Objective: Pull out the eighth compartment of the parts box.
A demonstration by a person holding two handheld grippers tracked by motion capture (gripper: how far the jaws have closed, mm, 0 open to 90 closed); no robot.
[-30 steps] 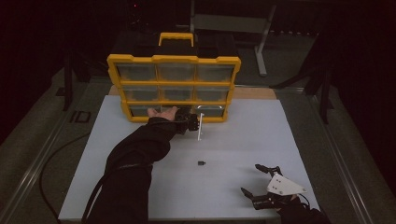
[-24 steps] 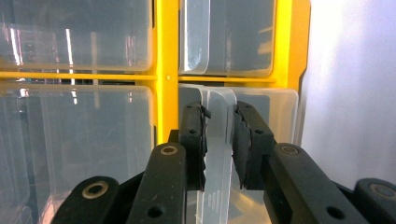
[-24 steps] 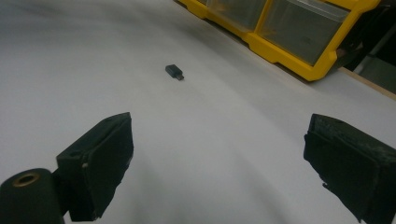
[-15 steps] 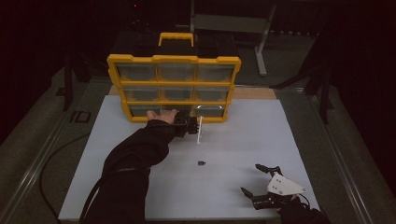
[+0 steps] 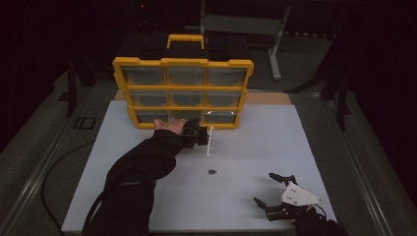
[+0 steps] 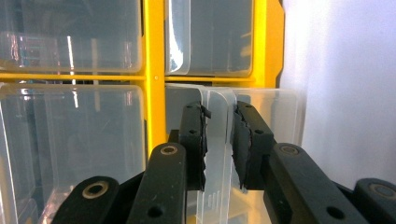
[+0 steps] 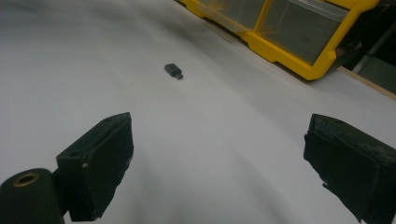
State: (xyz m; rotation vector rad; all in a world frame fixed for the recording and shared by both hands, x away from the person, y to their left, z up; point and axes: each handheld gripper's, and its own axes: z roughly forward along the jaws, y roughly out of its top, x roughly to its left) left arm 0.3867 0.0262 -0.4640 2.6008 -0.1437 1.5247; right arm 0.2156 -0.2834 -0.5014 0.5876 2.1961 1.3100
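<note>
The left tool [image 6: 218, 140] is clamped narrow on the clear front lip of a pulled-out drawer [image 6: 217, 154], one pad on each side of the thin plastic wall. In the high view this left tool [image 5: 200, 135] sits just ahead of the person's left hand [image 5: 169, 126], and the drawer [image 5: 210, 141] stands out toward the person from the bottom row of the yellow organizer [image 5: 183, 63]. Beyond the tool's jaws lie the organizer's other clear drawers behind yellow dividers. Well apart, at the near right of the white bench [image 5: 255, 142], the right tool [image 5: 274, 192] rests with jaws spread wide and nothing between them. Ahead of it and to its left a small dark adapter [image 7: 173, 71] lies alone on the bench, between the two tools.
</note>
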